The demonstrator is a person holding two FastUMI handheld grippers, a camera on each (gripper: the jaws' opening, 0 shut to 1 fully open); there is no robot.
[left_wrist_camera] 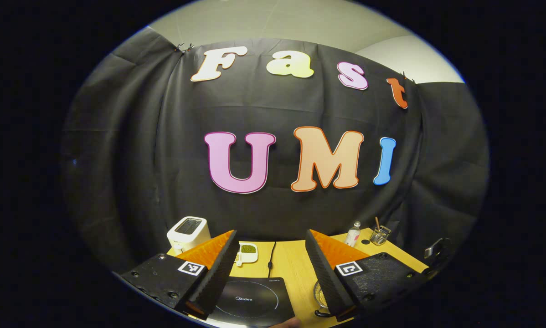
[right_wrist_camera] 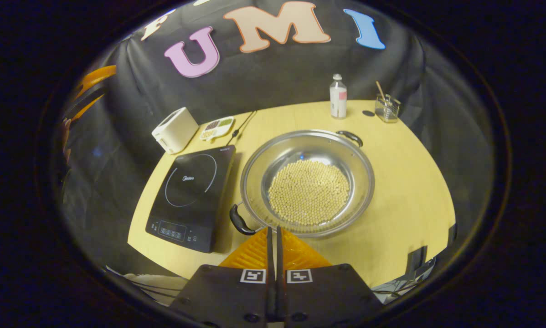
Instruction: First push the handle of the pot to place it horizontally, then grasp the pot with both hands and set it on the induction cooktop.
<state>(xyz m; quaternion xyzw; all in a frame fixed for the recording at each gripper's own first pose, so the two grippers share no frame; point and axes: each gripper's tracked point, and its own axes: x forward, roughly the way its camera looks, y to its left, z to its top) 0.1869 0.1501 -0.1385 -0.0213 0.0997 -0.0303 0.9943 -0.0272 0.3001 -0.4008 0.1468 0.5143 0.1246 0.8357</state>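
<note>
A wide steel pot (right_wrist_camera: 346, 191) holding pale beans (right_wrist_camera: 308, 191) sits mid-table in the right gripper view. Its two black handles lie on a diagonal: one near-left (right_wrist_camera: 239, 221), one far-right (right_wrist_camera: 349, 136). The black induction cooktop (right_wrist_camera: 188, 196) lies just left of the pot. My right gripper (right_wrist_camera: 273, 230) is shut with nothing between its fingers, tips over the pot's near rim beside the near-left handle. In the left gripper view my left gripper (left_wrist_camera: 270, 234) is open and held high over the cooktop (left_wrist_camera: 254, 300). A sliver of the pot (left_wrist_camera: 319, 296) peeks past its right finger.
On the yellow table (right_wrist_camera: 405, 182), a white toaster (right_wrist_camera: 175, 130) and a small dish of beans (right_wrist_camera: 217, 127) stand behind the cooktop. A bottle (right_wrist_camera: 338, 96) and a glass (right_wrist_camera: 387, 108) stand at the back right. The cooktop's cord (right_wrist_camera: 241, 127) runs to the back.
</note>
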